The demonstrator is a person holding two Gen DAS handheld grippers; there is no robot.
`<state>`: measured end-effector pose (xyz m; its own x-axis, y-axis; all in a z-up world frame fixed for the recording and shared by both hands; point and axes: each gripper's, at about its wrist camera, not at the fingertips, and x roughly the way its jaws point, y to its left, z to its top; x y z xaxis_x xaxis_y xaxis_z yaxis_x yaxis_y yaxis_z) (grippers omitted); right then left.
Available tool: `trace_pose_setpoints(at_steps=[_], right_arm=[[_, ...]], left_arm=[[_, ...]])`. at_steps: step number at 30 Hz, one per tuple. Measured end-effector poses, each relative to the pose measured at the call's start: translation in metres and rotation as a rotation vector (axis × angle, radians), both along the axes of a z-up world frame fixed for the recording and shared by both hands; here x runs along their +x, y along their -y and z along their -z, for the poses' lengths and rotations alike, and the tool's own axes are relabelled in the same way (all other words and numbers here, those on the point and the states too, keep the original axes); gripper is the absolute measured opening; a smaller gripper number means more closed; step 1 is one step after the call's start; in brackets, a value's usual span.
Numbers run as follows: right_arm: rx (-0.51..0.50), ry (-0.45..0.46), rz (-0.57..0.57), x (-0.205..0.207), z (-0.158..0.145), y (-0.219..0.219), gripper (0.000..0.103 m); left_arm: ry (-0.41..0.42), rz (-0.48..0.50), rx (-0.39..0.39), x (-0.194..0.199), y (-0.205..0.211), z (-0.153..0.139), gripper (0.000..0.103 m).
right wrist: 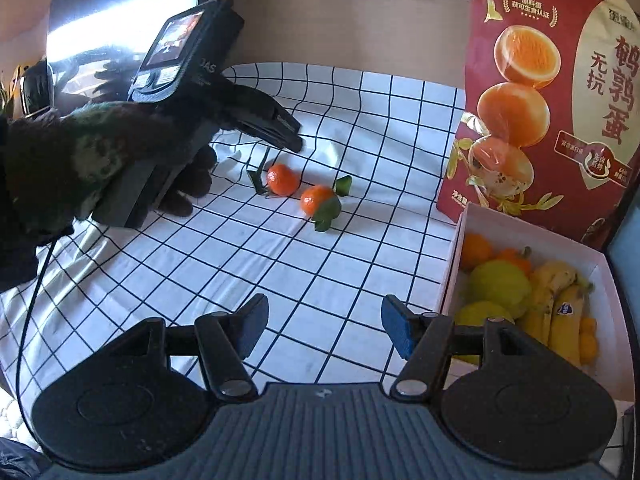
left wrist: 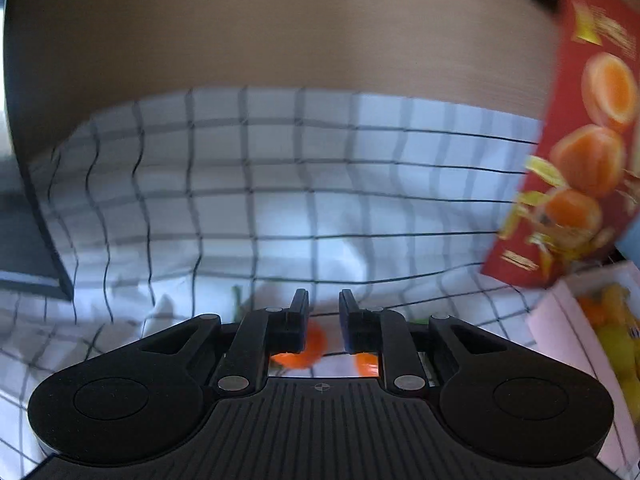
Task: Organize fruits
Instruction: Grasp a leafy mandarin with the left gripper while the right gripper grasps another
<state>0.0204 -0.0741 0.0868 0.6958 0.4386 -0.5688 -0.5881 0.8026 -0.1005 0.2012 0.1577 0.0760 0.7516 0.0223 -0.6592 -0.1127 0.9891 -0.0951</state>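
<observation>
Lettering "鹌鹑蛋" and "无抗" on red bag (right wrist: pixel 560 92); right tongs (right wrist: pixel 324 326) wide, left tongs (left wrist: pixel 324 306) narrow, both empty.

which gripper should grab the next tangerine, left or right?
Left. The left gripper hangs just above the two tangerines on the cloth. The right gripper is open but farther back, nearer the box.

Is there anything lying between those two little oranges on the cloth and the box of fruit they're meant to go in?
Nothing visible does. From the two oranges to the white box only bare checked cloth shows. The red bag stands behind the box, off that path.
</observation>
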Motion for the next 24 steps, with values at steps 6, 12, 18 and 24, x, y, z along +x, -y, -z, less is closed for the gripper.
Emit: trace_pose_setpoints(at_steps=[6,12,18,24], right_arm=[[0.031,-0.004,0.051,0.032,-0.004,-0.018,0.063],[0.007,-0.011,0.145,0.080,0.002,-0.063,0.063],[-0.041,0.009,0.140,0.129,0.027,-0.124,0.063],[-0.071,-0.028,0.155,0.165,0.049,-0.160,0.063]], left_arm=[[-0.029,-0.016,0.100,0.005,-0.014,0.023,0.022],[0.000,-0.007,-0.088,-0.024,-0.048,0.021,0.022],[-0.015,-0.005,-0.168,-0.046,-0.072,0.018,0.022],[-0.012,0.050,-0.163,-0.039,-0.074,0.016,0.022]])
